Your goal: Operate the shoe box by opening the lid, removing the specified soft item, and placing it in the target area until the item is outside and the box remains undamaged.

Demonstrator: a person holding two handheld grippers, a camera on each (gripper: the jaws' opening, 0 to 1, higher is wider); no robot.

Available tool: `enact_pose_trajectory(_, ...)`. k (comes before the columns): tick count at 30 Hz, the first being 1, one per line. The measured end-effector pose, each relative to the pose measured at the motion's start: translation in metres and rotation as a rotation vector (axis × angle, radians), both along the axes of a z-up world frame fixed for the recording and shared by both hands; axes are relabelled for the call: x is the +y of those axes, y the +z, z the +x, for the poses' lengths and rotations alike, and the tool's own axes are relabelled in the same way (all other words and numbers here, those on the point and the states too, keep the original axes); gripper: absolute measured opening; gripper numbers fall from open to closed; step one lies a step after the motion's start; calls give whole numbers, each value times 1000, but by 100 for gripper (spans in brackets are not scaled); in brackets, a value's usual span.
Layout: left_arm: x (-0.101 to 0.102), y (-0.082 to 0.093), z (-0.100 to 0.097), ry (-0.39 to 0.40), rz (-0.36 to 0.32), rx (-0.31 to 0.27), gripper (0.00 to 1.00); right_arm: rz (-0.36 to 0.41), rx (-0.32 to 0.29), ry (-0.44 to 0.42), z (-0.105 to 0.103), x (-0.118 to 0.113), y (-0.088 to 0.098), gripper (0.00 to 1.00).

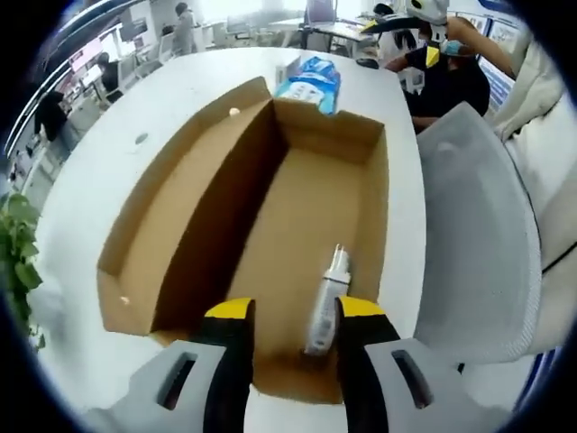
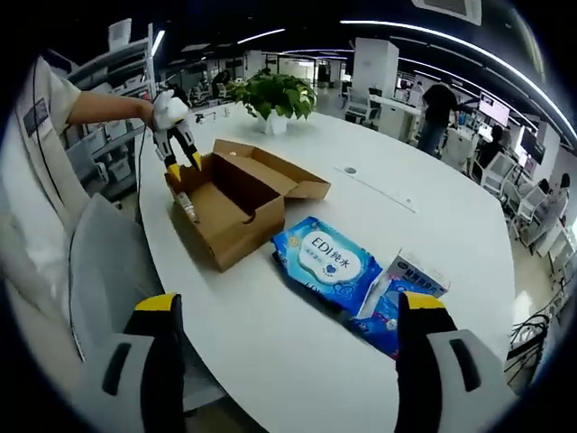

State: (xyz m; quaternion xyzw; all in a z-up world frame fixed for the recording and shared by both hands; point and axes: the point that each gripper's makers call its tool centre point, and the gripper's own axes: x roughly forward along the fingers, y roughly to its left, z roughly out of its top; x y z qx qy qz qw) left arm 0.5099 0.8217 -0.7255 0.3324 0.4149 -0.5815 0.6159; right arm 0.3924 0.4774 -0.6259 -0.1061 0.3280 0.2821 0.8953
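Observation:
The brown cardboard shoe box (image 1: 297,225) lies open on the white table, its lid (image 1: 176,207) folded out flat to the left. A white soft tube (image 1: 326,302) rests on the box floor at the near end. My left gripper (image 1: 293,311) hovers open over that end, the tube just inside its right jaw, untouched. In the right gripper view the box (image 2: 239,198) is at the far left with the left gripper (image 2: 184,162) above it and the tube (image 2: 187,206) below its tips. My right gripper (image 2: 290,305) stands wide open, holding nothing, near the table's front edge.
A blue wipes pack (image 2: 329,257) and a second blue pack (image 2: 401,293) lie on the table (image 2: 406,207) beside the box; the wipes pack (image 1: 311,81) sits beyond its far end. A white chair (image 1: 478,234) stands at the table edge. A potted plant (image 2: 270,95) sits farther back.

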Motion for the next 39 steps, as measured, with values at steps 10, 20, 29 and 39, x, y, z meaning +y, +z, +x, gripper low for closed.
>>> enact_pose_trajectory(10,-1,-21,-6,-144,87,54,37,22,17,-37,-13,-1,5,96)
enact_pose_trajectory(20,-3,-32,-12,-236,145,90,38,33,14,-33,-19,7,11,96)
enact_pose_trajectory(29,-4,-40,-17,-283,176,111,39,5,-1,-64,-13,3,9,96)
enact_pose_trajectory(39,-3,-48,-28,-341,207,149,39,-7,14,-77,-14,0,3,96)
